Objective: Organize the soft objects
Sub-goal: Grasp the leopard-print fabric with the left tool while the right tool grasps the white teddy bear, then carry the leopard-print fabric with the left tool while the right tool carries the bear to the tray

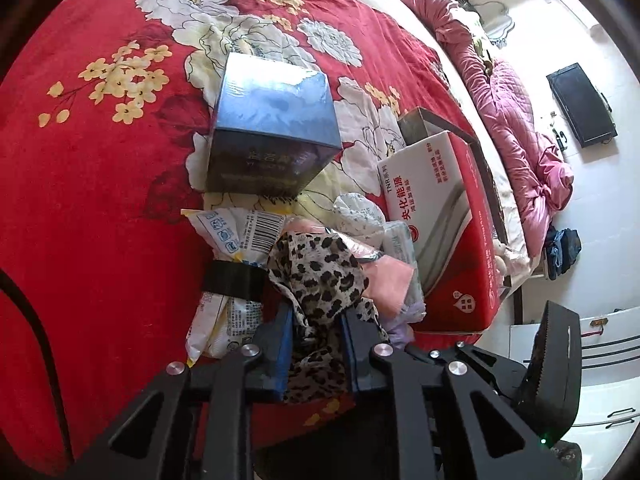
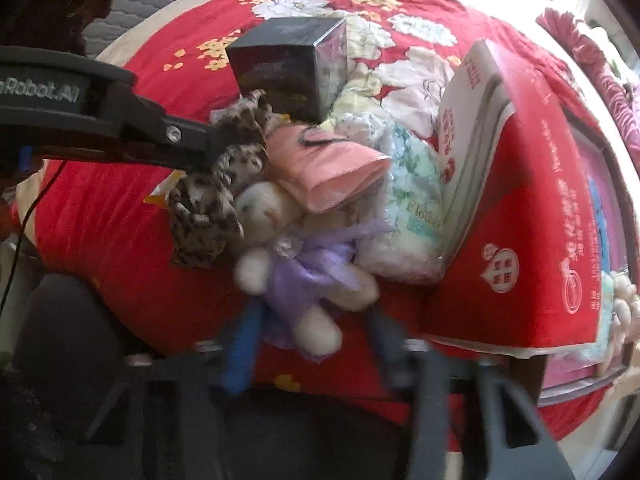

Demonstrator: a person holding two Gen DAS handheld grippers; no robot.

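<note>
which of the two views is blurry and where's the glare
Right wrist view: motion-smeared, worst on the right hand-held gripper and plush bear. Left wrist view: sharp on the leopard-print cloth clamped in the left hand-held gripper; sheen on the blue box, walls at right blown out. Both bend at the edges.

Leopard-print cloth point(image 1: 320, 276) in black and tan between the left gripper's point(image 1: 316, 344) blue-padded fingers point(image 1: 282, 344), red blanket point(image 1: 100, 200) with white and yellow flowers beneath, cream bear point(image 2: 272, 216) in lilac dress between right gripper point(image 2: 312, 332) fingers, peach cloth point(image 2: 332, 172) beyond
</note>
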